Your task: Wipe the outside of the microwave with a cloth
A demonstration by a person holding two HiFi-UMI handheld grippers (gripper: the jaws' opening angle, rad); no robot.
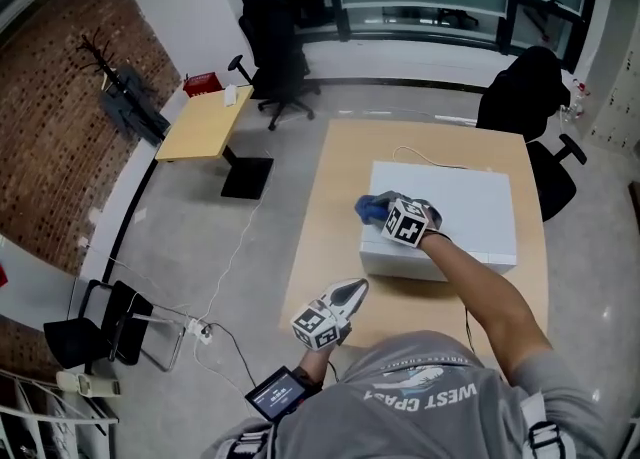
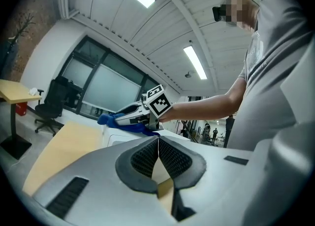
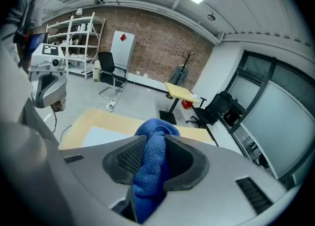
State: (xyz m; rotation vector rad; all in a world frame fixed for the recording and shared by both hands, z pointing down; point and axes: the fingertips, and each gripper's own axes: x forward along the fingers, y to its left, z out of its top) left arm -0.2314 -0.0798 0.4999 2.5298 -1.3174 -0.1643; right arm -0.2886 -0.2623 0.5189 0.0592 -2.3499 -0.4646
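Observation:
A white microwave (image 1: 450,209) stands on the light wooden table (image 1: 335,187). My right gripper (image 1: 378,209) reaches over its top left part, shut on a blue cloth (image 1: 368,208) that bulges out past the fingertips. In the right gripper view the cloth (image 3: 151,163) fills the gap between the pads, above the microwave top (image 3: 101,137). My left gripper (image 1: 355,291) hovers over the table's near edge in front of the microwave, jaws shut with nothing between them. The left gripper view shows its closed pads (image 2: 158,157), with the right gripper and cloth (image 2: 116,120) beyond on the microwave (image 2: 120,136).
A cable (image 1: 425,159) runs from the microwave's back across the table. Black office chairs (image 1: 280,57) stand behind the table, and a second small desk (image 1: 205,124) sits at the far left. A power strip with cords (image 1: 200,330) lies on the floor to the left.

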